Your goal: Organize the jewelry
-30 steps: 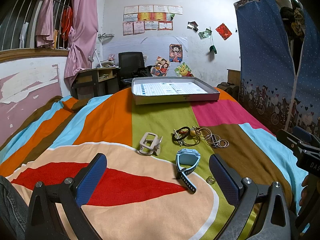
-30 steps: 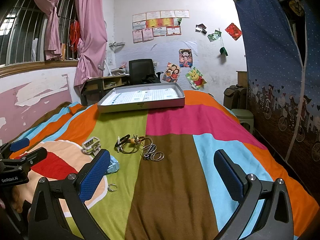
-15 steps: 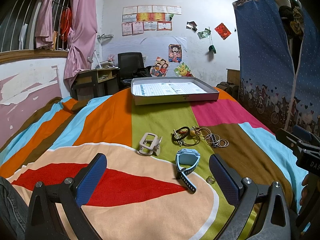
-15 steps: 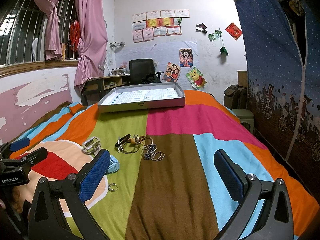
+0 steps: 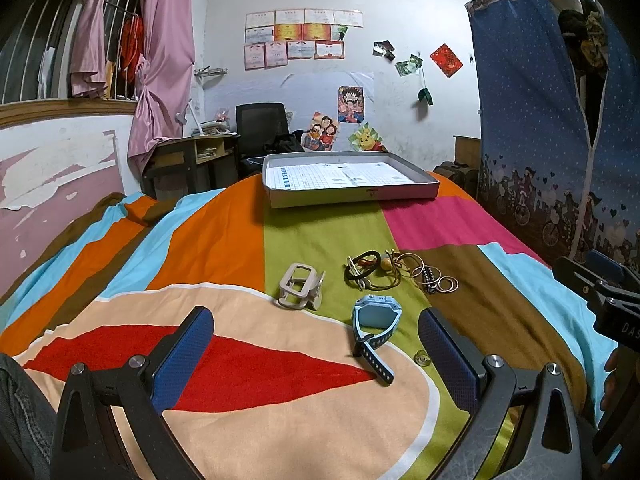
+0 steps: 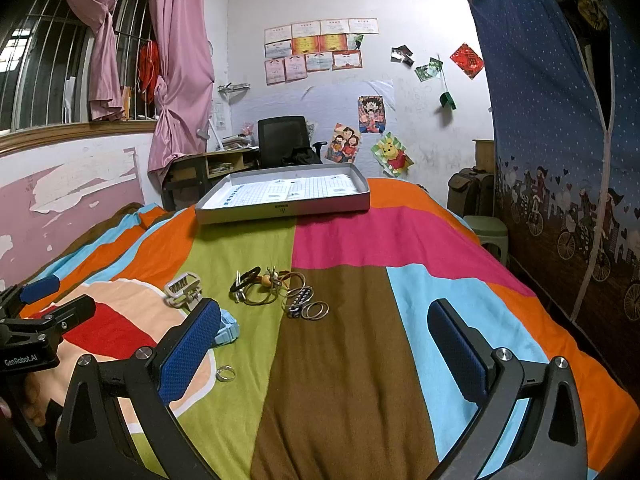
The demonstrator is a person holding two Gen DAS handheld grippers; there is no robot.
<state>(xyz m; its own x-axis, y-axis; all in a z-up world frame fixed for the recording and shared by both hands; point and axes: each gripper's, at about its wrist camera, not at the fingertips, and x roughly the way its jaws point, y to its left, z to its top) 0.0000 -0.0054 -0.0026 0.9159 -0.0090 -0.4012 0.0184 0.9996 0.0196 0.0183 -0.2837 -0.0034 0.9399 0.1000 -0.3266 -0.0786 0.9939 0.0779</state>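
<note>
Both claws are spread wide and hold nothing. From the left gripper [image 5: 316,344], the blue watch [image 5: 370,318] lies nearest, at about one o'clock just ahead of its right finger — strap running near to far, slanted a little. The right gripper [image 6: 324,340] sees it at ten o'clock, half hidden behind its own left finger, so the left looks better placed. Beyond lie the hair clip [image 5: 300,286], the bracelet tangle [image 5: 396,272] — and farthest, at twelve, the grey tray [image 5: 348,196].
</note>
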